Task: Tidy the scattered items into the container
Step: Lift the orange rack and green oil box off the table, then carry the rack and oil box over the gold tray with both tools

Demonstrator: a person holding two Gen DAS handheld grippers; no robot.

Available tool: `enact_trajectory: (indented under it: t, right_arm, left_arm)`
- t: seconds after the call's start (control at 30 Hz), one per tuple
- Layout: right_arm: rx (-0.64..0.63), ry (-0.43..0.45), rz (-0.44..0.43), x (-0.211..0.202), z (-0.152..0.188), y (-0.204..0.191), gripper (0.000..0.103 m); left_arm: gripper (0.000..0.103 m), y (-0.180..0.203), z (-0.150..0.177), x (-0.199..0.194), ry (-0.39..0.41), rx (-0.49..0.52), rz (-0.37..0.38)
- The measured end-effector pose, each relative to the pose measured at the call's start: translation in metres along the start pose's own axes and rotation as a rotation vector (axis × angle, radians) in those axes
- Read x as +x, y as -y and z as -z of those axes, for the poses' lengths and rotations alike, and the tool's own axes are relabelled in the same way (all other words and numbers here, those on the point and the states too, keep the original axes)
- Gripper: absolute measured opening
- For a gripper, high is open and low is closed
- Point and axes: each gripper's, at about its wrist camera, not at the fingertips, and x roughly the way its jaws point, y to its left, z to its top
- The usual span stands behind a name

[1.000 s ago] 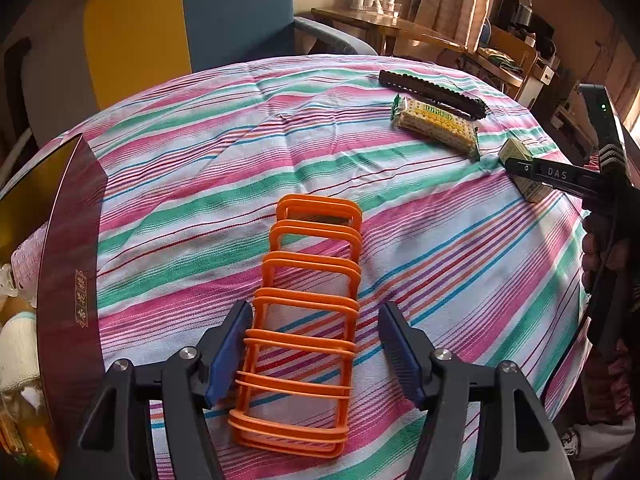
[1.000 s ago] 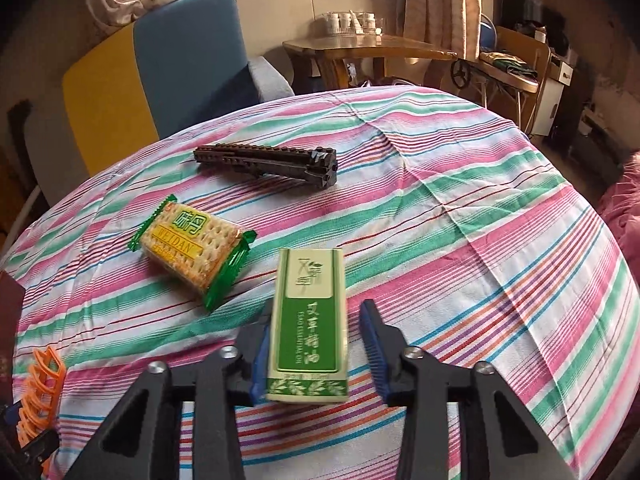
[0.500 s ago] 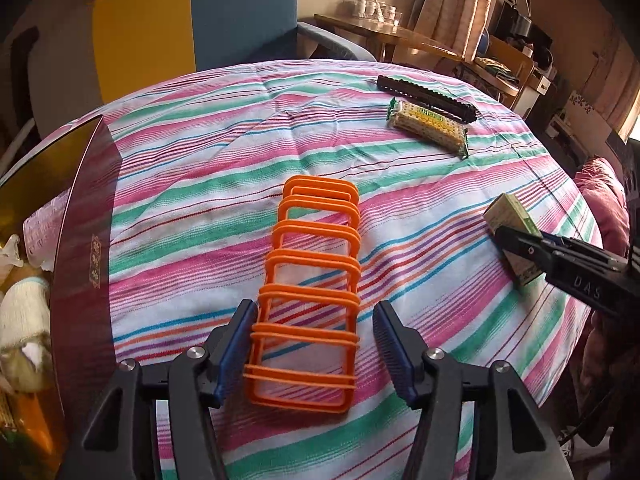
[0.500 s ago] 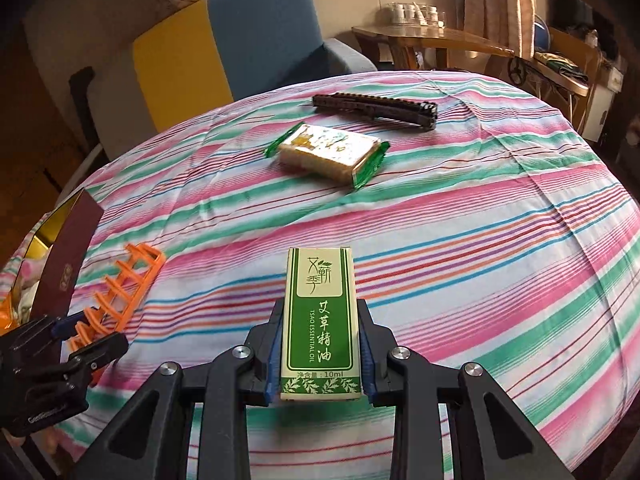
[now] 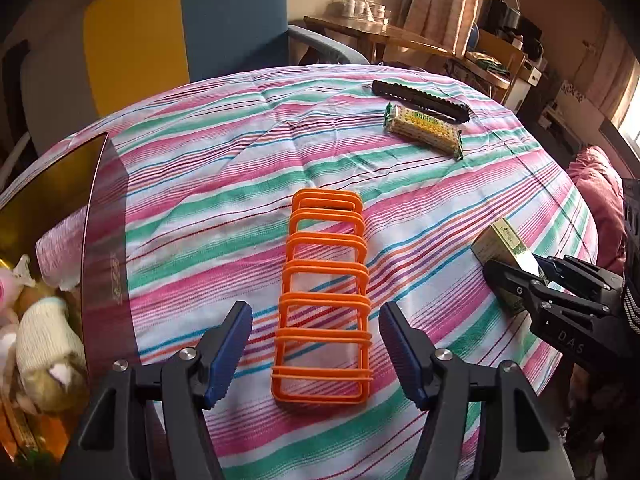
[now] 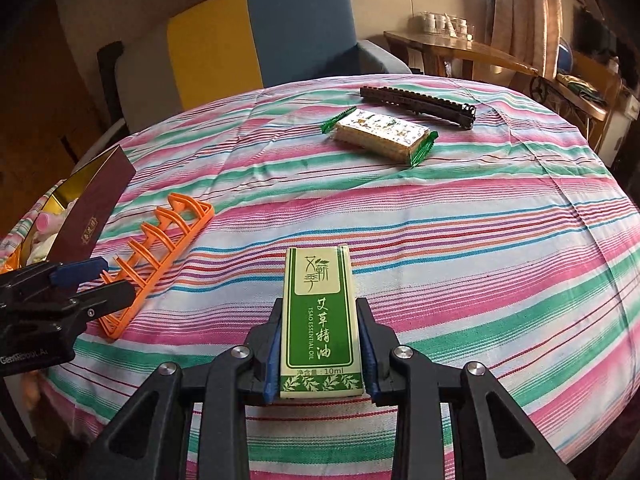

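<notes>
An orange plastic rack (image 5: 324, 300) lies flat on the striped tablecloth. My left gripper (image 5: 314, 316) straddles its near end; its jaws are opening and the pads stand clear of the rack's sides. My right gripper (image 6: 320, 304) holds a green essential oil box (image 6: 320, 320) above the cloth, pads pressed on both long sides though the jaws are easing open. In the left wrist view that box (image 5: 496, 248) and right gripper (image 5: 516, 276) sit at the right. The container (image 5: 48, 184), gold inside with a maroon flap (image 5: 106, 248), stands at the left with soft items in it.
A green-ended cracker packet (image 6: 380, 134) and a long black toothed bar (image 6: 420, 102) lie at the far side of the table. A yellow and blue armchair (image 6: 260, 32) stands behind the table. A wooden side table (image 6: 460, 48) is at the back right.
My right gripper has carried the green box leftward across the table, nearer the orange rack. The left gripper's pads, close against the rack earlier, now stand apart from it.
</notes>
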Motion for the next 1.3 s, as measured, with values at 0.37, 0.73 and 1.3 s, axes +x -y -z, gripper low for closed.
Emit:
enact_trajectory:
  t: [0.37,0.73,1.3]
  right_arm:
    - [-0.013,0.01,0.006,0.001,0.001,-0.002,0.034]
    - [-0.051,0.013,0.049,0.002,0.002,-0.011,0.036]
    - [-0.093,-0.017,-0.098,-0.001,0.002,-0.064,0.031]
  left_arm:
    - [0.057,-0.003,-0.011,0.023,-0.039,0.011,-0.048]
    - [0.05,-0.01,0.006,0.007,0.01,-0.081,-0.033]
    - [0.051,-0.031,0.035,-0.069,0.151,-0.143,-0.053]
